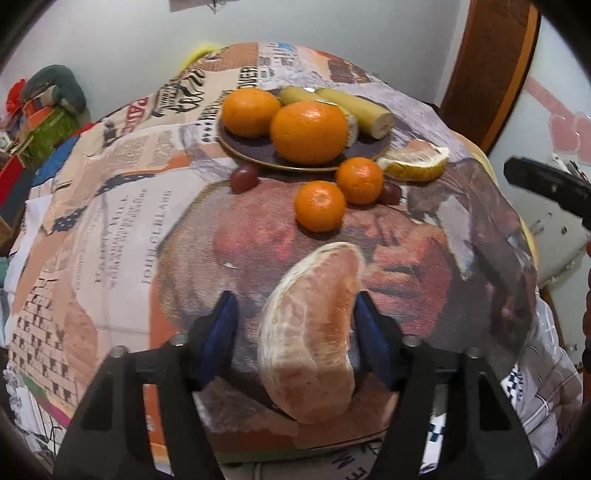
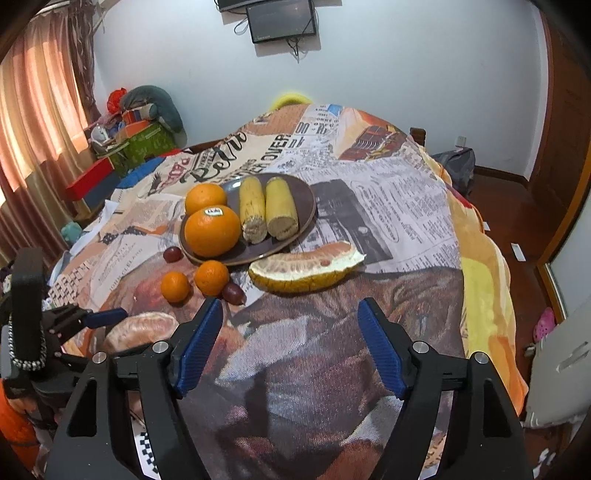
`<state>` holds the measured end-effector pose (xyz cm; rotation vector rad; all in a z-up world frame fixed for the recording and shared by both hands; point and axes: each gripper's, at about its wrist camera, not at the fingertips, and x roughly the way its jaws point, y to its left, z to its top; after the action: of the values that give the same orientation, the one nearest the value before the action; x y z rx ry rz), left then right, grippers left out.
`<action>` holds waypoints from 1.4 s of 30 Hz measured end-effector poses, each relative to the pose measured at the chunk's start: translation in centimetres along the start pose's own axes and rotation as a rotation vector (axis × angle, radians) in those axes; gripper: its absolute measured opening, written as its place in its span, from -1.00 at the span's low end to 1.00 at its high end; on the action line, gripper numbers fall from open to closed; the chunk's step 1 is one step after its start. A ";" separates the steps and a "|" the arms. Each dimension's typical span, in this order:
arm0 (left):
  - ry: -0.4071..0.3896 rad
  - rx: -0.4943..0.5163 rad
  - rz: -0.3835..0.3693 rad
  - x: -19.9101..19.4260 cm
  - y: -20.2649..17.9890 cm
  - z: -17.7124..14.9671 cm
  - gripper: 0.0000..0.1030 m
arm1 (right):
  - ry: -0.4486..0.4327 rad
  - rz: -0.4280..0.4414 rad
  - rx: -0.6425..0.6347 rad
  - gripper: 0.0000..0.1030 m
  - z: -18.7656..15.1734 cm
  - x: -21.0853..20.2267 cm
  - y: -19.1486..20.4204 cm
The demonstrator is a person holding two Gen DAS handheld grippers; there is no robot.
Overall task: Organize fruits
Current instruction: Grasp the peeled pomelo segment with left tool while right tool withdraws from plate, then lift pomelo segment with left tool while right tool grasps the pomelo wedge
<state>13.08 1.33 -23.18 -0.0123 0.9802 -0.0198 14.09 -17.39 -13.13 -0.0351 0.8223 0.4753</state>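
A peeled pomelo segment [image 1: 314, 332] lies on the cloth between the fingers of my left gripper [image 1: 295, 314]. The jaws are open; the right pad is at its edge, the left pad stands apart. The segment also shows in the right wrist view [image 2: 142, 330]. A dark plate [image 2: 303, 206] holds two big oranges [image 2: 212, 230] and two corn pieces [image 2: 280, 212]. Two small mandarins [image 2: 211, 277], two dark grapes [image 2: 233, 292] and a pomelo wedge in its rind [image 2: 306, 266] lie beside the plate. My right gripper [image 2: 290, 321] is open and empty, short of the wedge.
The fruit sits on a table under a newspaper-print cloth [image 2: 388, 221]. Boxes and bags [image 2: 136, 136] are piled at the left by the curtain. A wooden door [image 1: 491, 66] and floor lie to the right. A monitor [image 2: 280, 18] hangs on the wall.
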 end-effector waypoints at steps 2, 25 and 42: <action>-0.002 -0.024 0.019 -0.1 0.9 0.1 -0.11 | 0.014 -0.007 -0.001 0.41 -0.1 0.7 -0.1; -0.037 -0.100 0.039 0.8 5.6 1.5 -0.15 | 0.145 -0.093 0.110 1.00 2.1 9.6 0.5; -0.004 -0.042 0.012 0.2 5.3 0.7 0.17 | 0.140 -0.130 0.107 0.96 -0.4 6.0 -5.1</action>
<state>13.80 6.61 -23.06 -0.0447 0.9760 0.0120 19.43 -19.70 -18.50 -0.0228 0.9757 0.3076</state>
